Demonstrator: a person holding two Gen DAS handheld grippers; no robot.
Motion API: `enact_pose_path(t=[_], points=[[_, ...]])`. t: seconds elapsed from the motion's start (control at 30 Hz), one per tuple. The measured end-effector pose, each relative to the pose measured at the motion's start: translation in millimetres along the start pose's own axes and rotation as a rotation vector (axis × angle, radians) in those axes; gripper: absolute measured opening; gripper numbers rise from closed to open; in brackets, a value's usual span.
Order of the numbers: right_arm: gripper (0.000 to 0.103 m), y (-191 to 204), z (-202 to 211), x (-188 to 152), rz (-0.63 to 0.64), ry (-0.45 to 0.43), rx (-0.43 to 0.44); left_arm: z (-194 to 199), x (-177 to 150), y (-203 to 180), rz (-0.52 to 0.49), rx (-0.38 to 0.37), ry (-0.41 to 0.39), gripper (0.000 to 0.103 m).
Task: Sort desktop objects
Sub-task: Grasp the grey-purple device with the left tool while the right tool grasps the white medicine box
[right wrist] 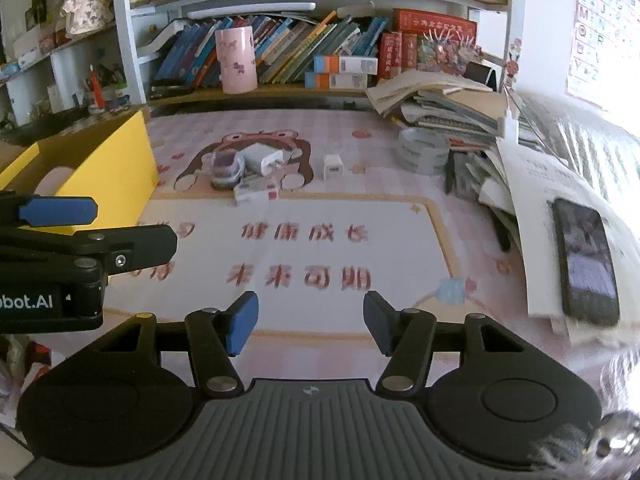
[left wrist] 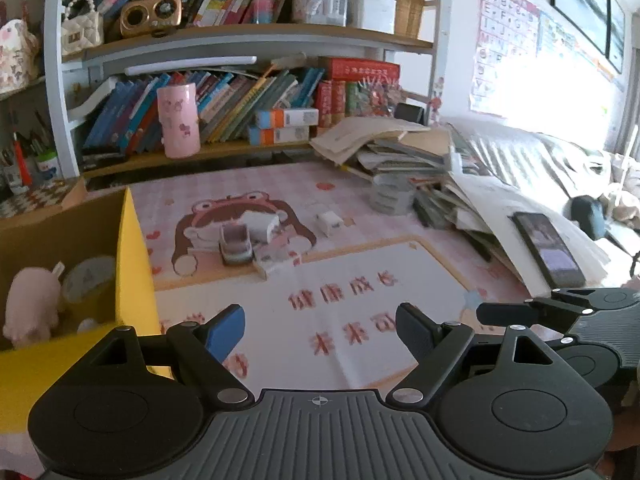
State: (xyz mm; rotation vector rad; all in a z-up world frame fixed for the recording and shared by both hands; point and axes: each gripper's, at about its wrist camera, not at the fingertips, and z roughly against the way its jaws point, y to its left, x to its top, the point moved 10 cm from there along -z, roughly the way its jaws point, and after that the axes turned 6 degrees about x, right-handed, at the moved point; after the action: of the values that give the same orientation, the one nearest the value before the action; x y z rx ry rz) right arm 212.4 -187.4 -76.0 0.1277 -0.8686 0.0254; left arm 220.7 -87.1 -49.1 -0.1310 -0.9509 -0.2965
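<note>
Ahead of both grippers, well apart: toy car [right wrist: 226, 168], white charger [right wrist: 262, 157], small box [right wrist: 255, 192] clustered on mat [right wrist: 320, 256]; small plug [right wrist: 333, 167] just right of them. Left gripper [left wrist: 320, 334] and right gripper [right wrist: 310, 326] both spread, empty. Yellow box [left wrist: 134, 264] to our left, pink plush [left wrist: 34, 306] inside. We judge: take outermost piece first, close squarely, avoid nudging neighbours.

Pink checked desk mat [right wrist: 360, 152] with brown cartoon bear [right wrist: 256, 152] at centre; yellow box [right wrist: 108, 172] at left; pink cup [right wrist: 237, 60] with darker prints; black phone [right wrist: 586, 256] at right.
</note>
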Motion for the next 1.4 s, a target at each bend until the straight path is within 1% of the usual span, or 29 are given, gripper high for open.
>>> enact_pose_path(t=[0.13,0.23,0.33,0.43,0.63,0.77,0.83,0.9,0.97,1.1,1.23,1.4], points=[[0.058,-5.0,-17.5,13.8,0.028,0.004,0.046,-16.1,15.4,2.9,0.024,0.038,0.004,0.085],[0.061,-7.5,-32.0,23.5,0.05,0.006,0.078,-30.8,25.7,6.9,0.025,0.074,0.01,0.085],[0.065,-7.3,-47.5,31.3,0.105,0.001,0.099,-49.7,33.9,13.4,0.04,0.106,0.028,0.085],[0.065,-5.2,-66.1,36.8,0.148,0.01,0.136,-68.0,41.2,20.9,0.062,0.145,0.049,0.085],[0.068,0.3,-97.1,46.5,0.19,0.028,0.207,-96.9,52.5,32.6,0.091,0.202,0.087,0.085],[0.07,1.7,-118.3,53.8,0.207,0.032,0.238,-112.8,55.4,41.5,0.116,0.241,0.12,0.085],[0.072,3.6,-127.9,57.5,0.219,0.031,0.252,-119.1,55.7,45.7,0.127,0.257,0.136,0.085],[0.078,7.5,-137.4,60.7,0.234,0.028,0.27,-123.4,56.2,50.6,0.147,0.271,0.148,0.085],[0.081,13.1,-147.3,64.1,0.254,0.019,0.288,-125.1,57.2,54.5,0.169,0.286,0.155,0.085],[0.081,26.1,-167.9,69.2,0.296,0.012,0.317,-128.0,58.4,59.8,0.187,0.316,0.167,0.085],[0.081,31.7,-186.3,74.5,0.289,0.017,0.333,-131.6,60.3,65.5,0.203,0.339,0.177,0.085],[0.08,36.6,-201.9,76.3,0.282,0.026,0.347,-135.4,64.8,70.3,0.199,0.363,0.182,0.085]])
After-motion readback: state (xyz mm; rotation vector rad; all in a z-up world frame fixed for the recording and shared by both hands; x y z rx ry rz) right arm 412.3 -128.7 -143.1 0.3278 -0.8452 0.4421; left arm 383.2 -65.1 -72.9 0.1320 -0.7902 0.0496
